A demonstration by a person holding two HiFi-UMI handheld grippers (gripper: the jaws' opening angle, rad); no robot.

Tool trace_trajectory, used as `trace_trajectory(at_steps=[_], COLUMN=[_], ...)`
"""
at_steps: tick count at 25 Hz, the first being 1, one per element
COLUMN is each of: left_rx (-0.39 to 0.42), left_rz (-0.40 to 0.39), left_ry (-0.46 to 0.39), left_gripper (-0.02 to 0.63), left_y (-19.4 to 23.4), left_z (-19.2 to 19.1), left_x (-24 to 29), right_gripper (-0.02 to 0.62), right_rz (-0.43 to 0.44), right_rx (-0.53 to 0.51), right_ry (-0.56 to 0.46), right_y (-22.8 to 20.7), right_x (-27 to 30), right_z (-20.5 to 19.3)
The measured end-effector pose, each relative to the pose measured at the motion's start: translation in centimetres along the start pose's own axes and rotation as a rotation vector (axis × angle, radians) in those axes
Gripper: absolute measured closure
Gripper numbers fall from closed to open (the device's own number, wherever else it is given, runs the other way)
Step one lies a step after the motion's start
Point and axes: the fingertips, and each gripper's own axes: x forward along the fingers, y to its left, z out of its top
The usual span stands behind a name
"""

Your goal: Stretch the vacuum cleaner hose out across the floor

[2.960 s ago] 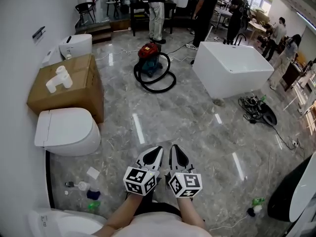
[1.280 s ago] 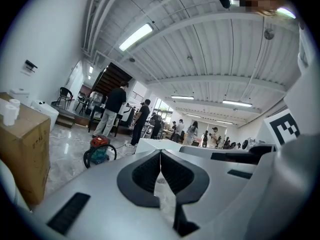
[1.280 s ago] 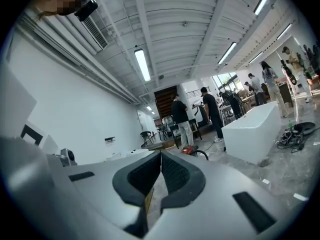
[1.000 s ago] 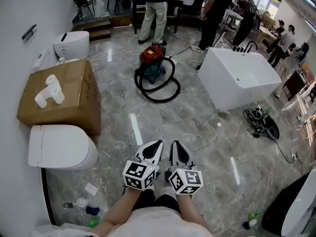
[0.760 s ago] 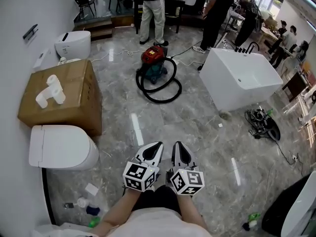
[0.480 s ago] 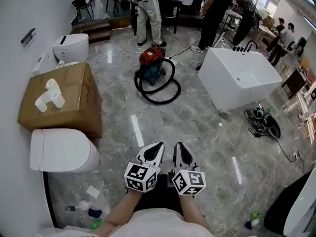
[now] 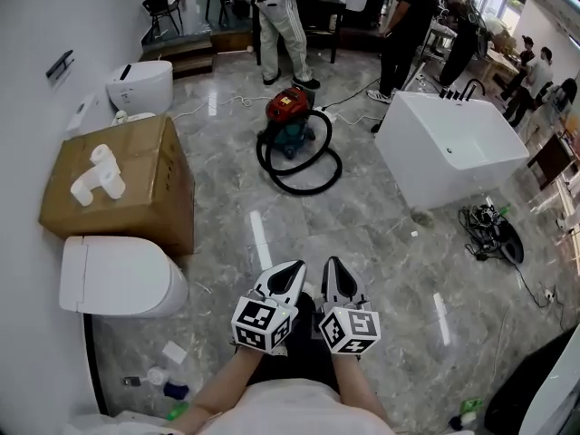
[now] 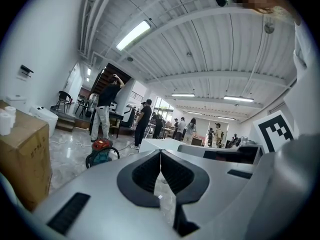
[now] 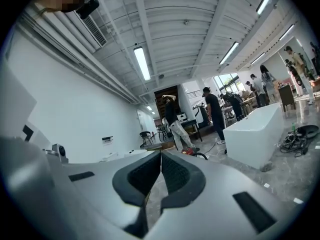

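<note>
The head view looks steeply down from above, with the left gripper (image 7: 292, 266) and right gripper (image 7: 332, 263) near its lower edge; each gripper view sits low, close behind its own jaws, facing level toward the far end; all three share the far vacuum cleaner (image 7: 290, 109) and bathtub (image 7: 451, 148).
</note>
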Motion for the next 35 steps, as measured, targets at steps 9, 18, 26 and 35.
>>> trace_trajectory(at_steps=[9, 18, 26, 35], left_rx=[-0.021, -0.039, -0.053, -0.052], left_rz=[0.053, 0.05, 0.062, 0.075], left_ry=[-0.004, 0.006, 0.002, -0.006], left_gripper=[0.597, 0.597, 0.597, 0.597], left_y=[3.6, 5.4, 7.6, 9.6], left_z=[0.9, 1.9, 3.6, 5.2], left_x=[3.1, 8.6, 13.9, 19.4], right_gripper=[0.578, 0.578, 0.579, 0.578], right_rz=[0.039, 0.048, 0.069, 0.073], right_rx=[0.006, 0.008, 0.009, 0.003], right_ry=[0.024, 0.041, 0.049, 0.046], right_y=[-0.6, -3.5, -5.9, -9.4], right_x=[5.0, 10.3, 15.6, 20.5], right_z=[0.1, 1.5, 3.0, 5.0])
